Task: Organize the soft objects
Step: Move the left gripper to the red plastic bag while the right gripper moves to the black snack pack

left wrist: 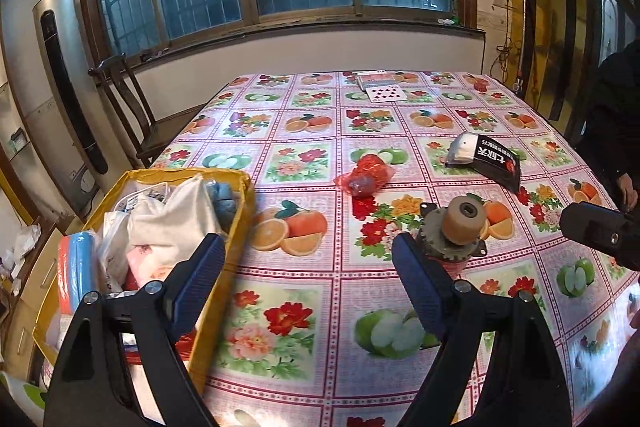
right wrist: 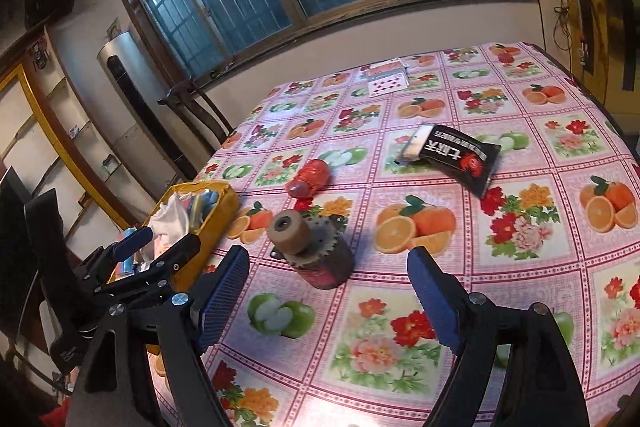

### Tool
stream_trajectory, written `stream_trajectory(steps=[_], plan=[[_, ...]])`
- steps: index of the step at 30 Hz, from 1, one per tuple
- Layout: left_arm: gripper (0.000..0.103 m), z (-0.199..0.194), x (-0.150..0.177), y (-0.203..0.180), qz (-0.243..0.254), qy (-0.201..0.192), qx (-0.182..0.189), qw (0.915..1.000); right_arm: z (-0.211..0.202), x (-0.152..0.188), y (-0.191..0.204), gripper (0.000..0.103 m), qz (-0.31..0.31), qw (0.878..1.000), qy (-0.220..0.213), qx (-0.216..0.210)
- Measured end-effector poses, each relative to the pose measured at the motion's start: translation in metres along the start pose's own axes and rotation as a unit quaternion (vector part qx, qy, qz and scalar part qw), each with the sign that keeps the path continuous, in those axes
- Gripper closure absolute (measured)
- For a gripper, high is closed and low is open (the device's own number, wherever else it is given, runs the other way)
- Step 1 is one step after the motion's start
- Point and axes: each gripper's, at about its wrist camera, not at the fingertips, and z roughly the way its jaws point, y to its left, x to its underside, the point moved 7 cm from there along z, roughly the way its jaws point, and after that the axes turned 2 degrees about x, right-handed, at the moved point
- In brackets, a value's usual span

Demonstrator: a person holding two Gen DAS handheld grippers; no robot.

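A yellow box [left wrist: 240,223] sits at the table's left edge, filled with a white cloth [left wrist: 172,215], plastic bags and blue items. My left gripper [left wrist: 308,241] is open and empty, its left finger over the box's near end. On the fruit-print tablecloth lie a crumpled red plastic bag [left wrist: 364,173] and a black snack packet [left wrist: 486,159]. My right gripper [right wrist: 329,253] is open and empty, hovering just behind a brown roller on a gear motor [right wrist: 308,243]. In the right wrist view the red bag [right wrist: 312,177], the packet [right wrist: 460,155] and the box [right wrist: 224,211] lie beyond it.
Playing cards [left wrist: 382,87] lie near the table's far edge. A wooden chair [left wrist: 132,107] and a tall silver air conditioner [left wrist: 60,79] stand left of the table. A person's dark sleeve [left wrist: 616,131] is at the right. The right gripper's body [left wrist: 600,231] shows beside the gear motor [left wrist: 456,231].
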Motion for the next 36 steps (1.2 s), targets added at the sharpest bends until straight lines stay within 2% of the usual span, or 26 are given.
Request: stream_trajectory(steps=[10, 23, 29, 32, 36], plan=[[0.017, 0.009, 0.002, -0.030, 0.016, 0.011, 0.003, 0.9998, 0.012, 0.009, -0.036, 0.020, 0.020, 0.999, 0.017, 0.031], [0.017, 0.016, 0.000, -0.023, 0.003, 0.016, 0.002, 0.9999, 0.043, 0.010, -0.046, 0.020, -0.028, 0.991, 0.044, 0.124], [0.017, 0.020, -0.010, -0.009, -0.013, 0.015, -0.004, 0.9998, 0.058, 0.007, -0.049, 0.019, -0.048, 0.988, 0.058, 0.137], [0.017, 0.027, -0.017, -0.002, -0.021, 0.025, -0.008, 0.9994, 0.065, 0.002, -0.057, 0.019, -0.044, 0.987, 0.066, 0.137], [0.017, 0.042, -0.026, 0.005, -0.036, 0.052, 0.009, 0.9979, 0.071, -0.012, -0.067, 0.019, -0.040, 0.988, 0.068, 0.129]])
